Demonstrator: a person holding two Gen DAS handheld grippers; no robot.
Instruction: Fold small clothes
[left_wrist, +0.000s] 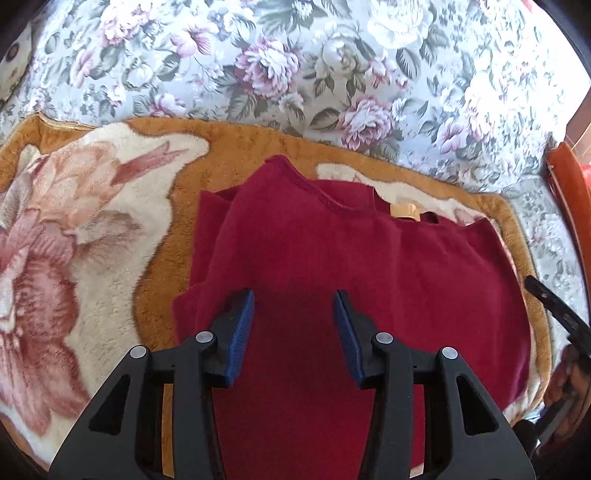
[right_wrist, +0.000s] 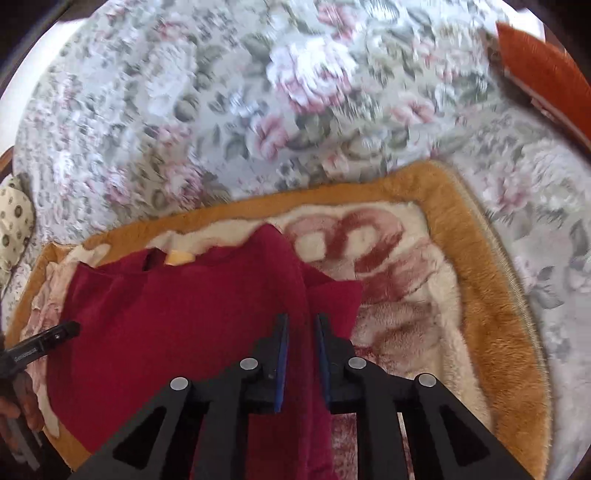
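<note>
A dark red small shirt (left_wrist: 351, 258) lies on a plush blanket, its neckline and a tan label (left_wrist: 404, 211) pointing away. My left gripper (left_wrist: 293, 306) is open and empty, just above the shirt's left part. In the right wrist view the same shirt (right_wrist: 184, 314) has its right side folded over. My right gripper (right_wrist: 302, 325) has its blue-padded jaws narrowly apart around a raised fold of the shirt's right edge. The left gripper's finger (right_wrist: 48, 338) shows at the left there, and the right gripper's finger (left_wrist: 554, 306) shows at the right of the left wrist view.
The plush blanket (left_wrist: 92, 240) has an orange border (right_wrist: 480, 277) and pink flower print. It lies on a grey floral bedspread (left_wrist: 295, 74). A red-brown wooden piece (right_wrist: 546, 81) stands at the far right. A patterned cushion (right_wrist: 14, 225) sits at the left edge.
</note>
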